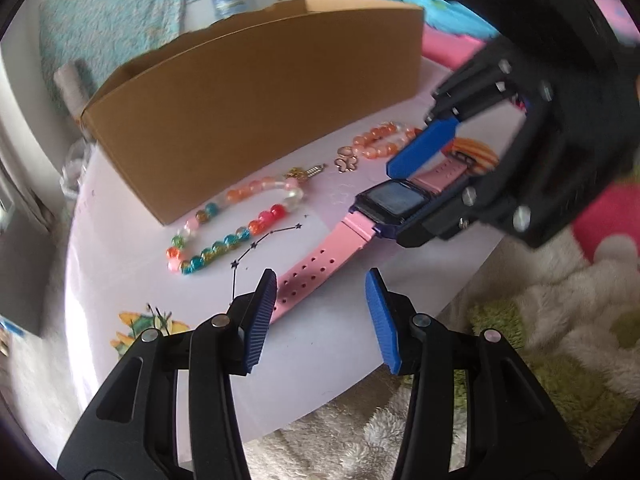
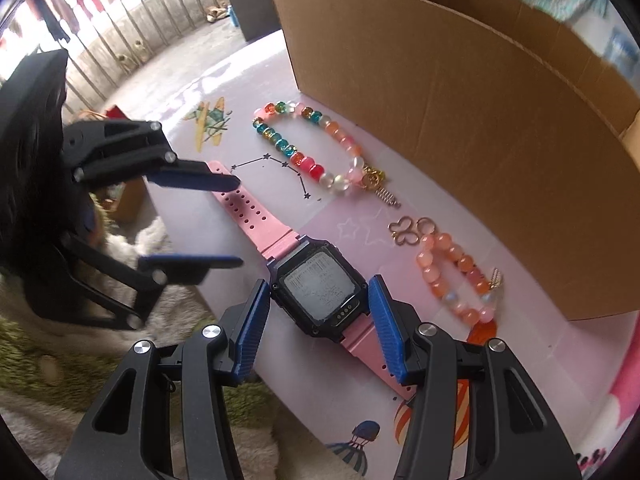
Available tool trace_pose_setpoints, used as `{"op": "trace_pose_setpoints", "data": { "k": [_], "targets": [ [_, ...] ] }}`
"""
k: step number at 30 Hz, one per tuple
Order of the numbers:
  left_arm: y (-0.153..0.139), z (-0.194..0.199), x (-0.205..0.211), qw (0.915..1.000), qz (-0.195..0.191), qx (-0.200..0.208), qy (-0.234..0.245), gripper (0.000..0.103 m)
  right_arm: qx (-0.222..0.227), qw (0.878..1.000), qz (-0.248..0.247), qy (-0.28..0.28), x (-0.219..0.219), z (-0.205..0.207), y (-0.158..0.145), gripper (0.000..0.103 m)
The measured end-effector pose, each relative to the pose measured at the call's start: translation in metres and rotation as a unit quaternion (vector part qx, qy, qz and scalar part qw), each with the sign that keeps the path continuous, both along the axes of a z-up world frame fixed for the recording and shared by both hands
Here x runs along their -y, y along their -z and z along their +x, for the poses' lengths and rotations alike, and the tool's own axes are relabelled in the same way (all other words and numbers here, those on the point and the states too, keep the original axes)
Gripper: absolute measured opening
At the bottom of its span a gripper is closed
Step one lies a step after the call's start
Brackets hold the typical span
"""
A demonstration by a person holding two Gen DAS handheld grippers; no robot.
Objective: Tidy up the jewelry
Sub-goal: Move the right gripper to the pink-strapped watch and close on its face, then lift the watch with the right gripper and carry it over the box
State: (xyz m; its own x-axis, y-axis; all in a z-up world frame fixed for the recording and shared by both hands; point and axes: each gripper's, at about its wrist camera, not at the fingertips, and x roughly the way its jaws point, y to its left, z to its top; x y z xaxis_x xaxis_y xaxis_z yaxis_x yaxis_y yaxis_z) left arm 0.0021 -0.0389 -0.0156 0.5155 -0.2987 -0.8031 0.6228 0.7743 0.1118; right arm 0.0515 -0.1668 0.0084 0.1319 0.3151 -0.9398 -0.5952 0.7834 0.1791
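Right gripper straddles the watch wide, left gripper wide at the strap's 6 o'clock end — uneven closing could twist the watch free.

My pink watch lies flat, strap stretched out, on the table; beside it lie a colourful bead bracelet, an orange bead bracelet and gold rings.

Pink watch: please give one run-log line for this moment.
right gripper: open, jaws astride pink watch | left gripper: open, at strap end | bracelets: on table
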Motion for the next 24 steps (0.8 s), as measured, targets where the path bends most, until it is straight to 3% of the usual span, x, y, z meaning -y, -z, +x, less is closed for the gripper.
{"op": "trace_pose_setpoints", "data": {
  "k": [8, 10, 13, 16, 24],
  "targets": [
    [0.004, 0.003, 0.024, 0.998, 0.053, 0.035, -0.002, 0.043, -0.081, 0.994, 0.073, 0.005, 0.023, 0.032, 0.009, 0.05],
    [0.005, 0.007, 0.028, 0.9977, 0.059, 0.032, -0.01, 0.026, -0.088, 0.992, 0.088, 0.013, 0.028, 0.036, 0.012, 0.05],
    [0.0, 0.014, 0.02, 0.9987, 0.044, 0.009, -0.026, 0.014, -0.078, 0.992, 0.097, 0.021, 0.028, 0.032, 0.011, 0.05],
    [-0.004, 0.026, 0.013, 0.9987, 0.007, -0.033, -0.037, 0.013, -0.07, 0.991, 0.105, 0.04, 0.037, 0.026, 0.011, 0.05],
    [-0.003, 0.061, 0.001, 0.9934, -0.018, -0.102, -0.048, 0.009, 0.004, 0.997, 0.045, 0.063, 0.051, -0.002, 0.007, 0.05]
  ]
}}
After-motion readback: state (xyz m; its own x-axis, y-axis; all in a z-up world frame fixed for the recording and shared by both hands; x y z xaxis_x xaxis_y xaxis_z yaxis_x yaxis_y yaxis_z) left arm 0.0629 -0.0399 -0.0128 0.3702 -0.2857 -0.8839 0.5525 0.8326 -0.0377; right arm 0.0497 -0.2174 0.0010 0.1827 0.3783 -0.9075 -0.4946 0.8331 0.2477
